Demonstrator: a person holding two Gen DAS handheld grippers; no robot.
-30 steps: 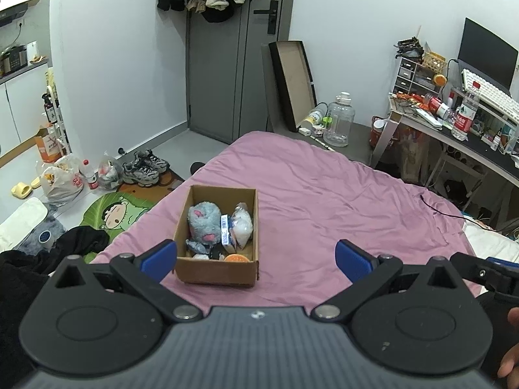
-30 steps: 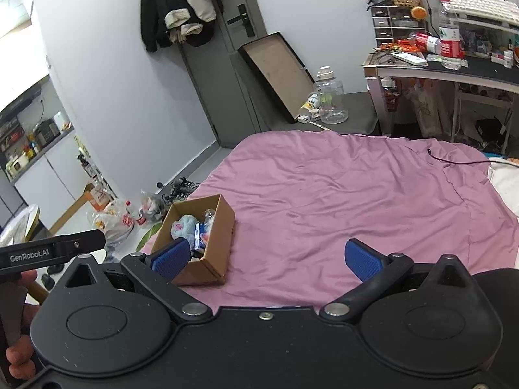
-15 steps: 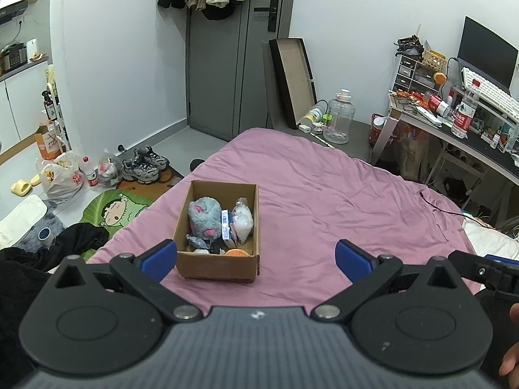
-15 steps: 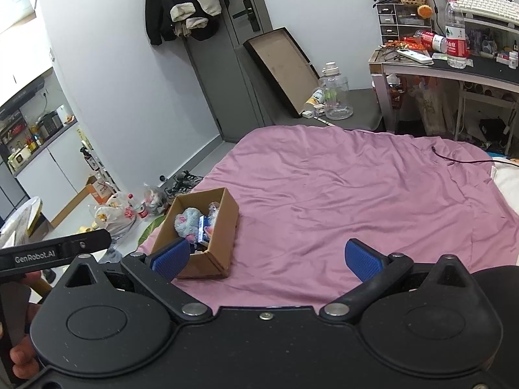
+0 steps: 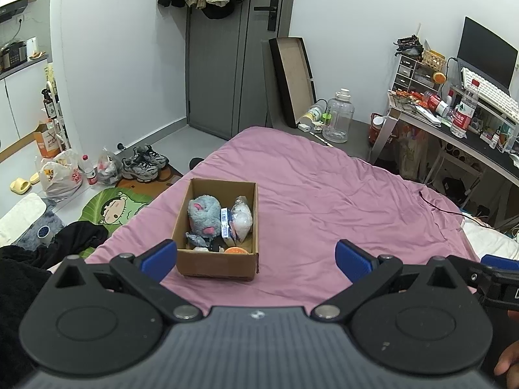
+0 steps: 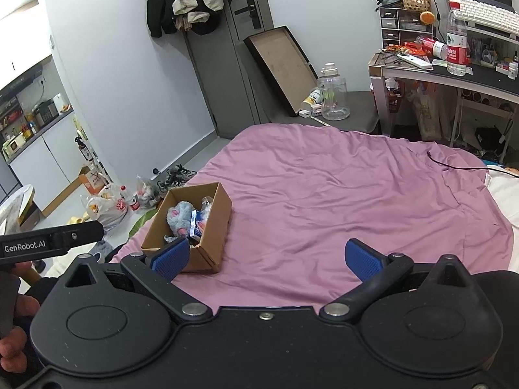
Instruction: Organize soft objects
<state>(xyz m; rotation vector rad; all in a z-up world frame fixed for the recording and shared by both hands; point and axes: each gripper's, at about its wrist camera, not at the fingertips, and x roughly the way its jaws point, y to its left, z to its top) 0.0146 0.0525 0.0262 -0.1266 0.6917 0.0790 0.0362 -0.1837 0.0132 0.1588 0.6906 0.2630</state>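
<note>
An open cardboard box [image 5: 218, 264] stands on the pink bedspread [image 5: 340, 201] near the bed's left edge. In it lie a grey plush mouse [image 5: 202, 215], a clear bag of white stuffing [image 5: 242, 218], a blue and white pack [image 5: 224, 223] and an orange thing [image 5: 235, 250]. My left gripper [image 5: 256, 256] is open and empty, held just short of the box. My right gripper [image 6: 266, 256] is open and empty, to the right of the box [image 6: 214, 227], with its left pad in front of the box's near corner.
The bed's left edge drops to a floor with a green cartoon mat [image 5: 113, 207], shoes [image 5: 144, 163], plastic bags [image 5: 61, 175] and dark clothes [image 5: 78, 236]. A cluttered desk [image 5: 454, 123] stands at the right. A large water jug [image 5: 339, 118] and a leaning tray [image 5: 293, 77] are beyond the bed.
Both grippers have lifted and drawn back slightly, so the box sits a little farther ahead in both views. Both stay open and empty.
</note>
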